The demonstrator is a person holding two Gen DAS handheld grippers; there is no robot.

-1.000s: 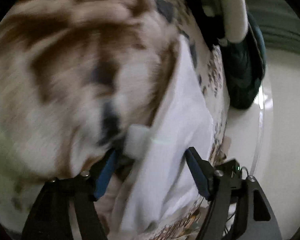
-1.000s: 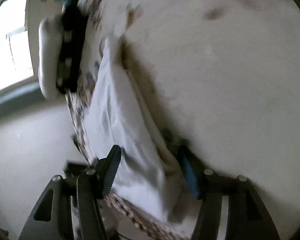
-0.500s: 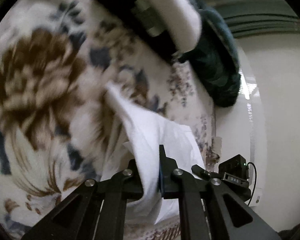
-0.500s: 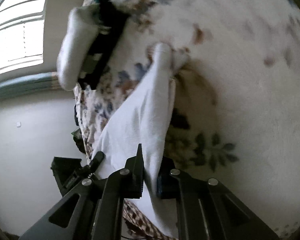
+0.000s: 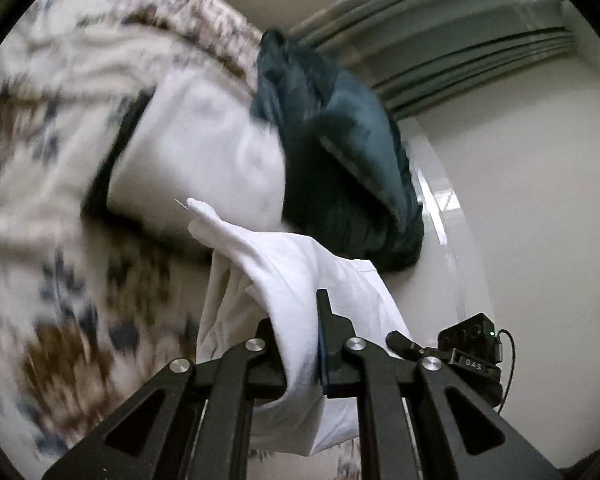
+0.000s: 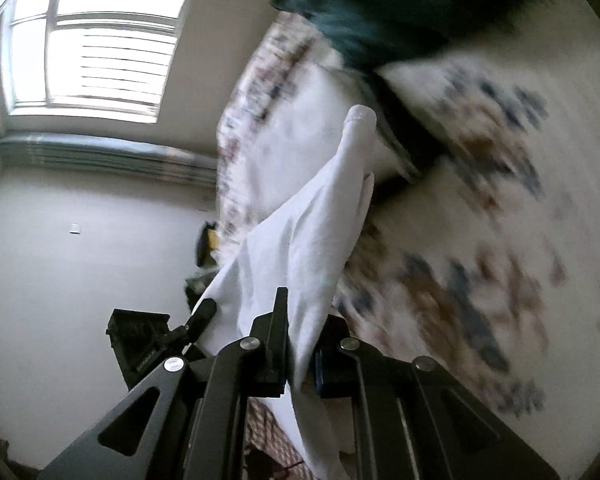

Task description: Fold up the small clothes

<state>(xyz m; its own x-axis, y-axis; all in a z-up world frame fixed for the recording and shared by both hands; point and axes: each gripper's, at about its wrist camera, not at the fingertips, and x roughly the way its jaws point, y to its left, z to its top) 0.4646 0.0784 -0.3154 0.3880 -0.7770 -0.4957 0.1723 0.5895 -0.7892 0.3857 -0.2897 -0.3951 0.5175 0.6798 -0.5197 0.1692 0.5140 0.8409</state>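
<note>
A small white garment [image 5: 300, 280] hangs lifted above a floral bedspread [image 5: 60, 280]. My left gripper [image 5: 300, 344] is shut on one edge of it, the cloth pinched between the jaws. In the right wrist view my right gripper [image 6: 300, 344] is shut on another edge of the same white garment [image 6: 308, 232], which stretches up and away from the jaws. Both views are motion-blurred.
A dark teal garment [image 5: 340, 152] lies heaped on the bed beside a white pillow [image 5: 204, 152]. It also shows in the right wrist view [image 6: 380, 8]. The bedspread [image 6: 480, 240] fills the right there. A window [image 6: 92, 48] and white wall [image 6: 60, 280] lie beyond the bed edge.
Both grippers went from open around the white garment to shut on it, then lifted it off the bedspread. The views swung toward the pillow and wall.
</note>
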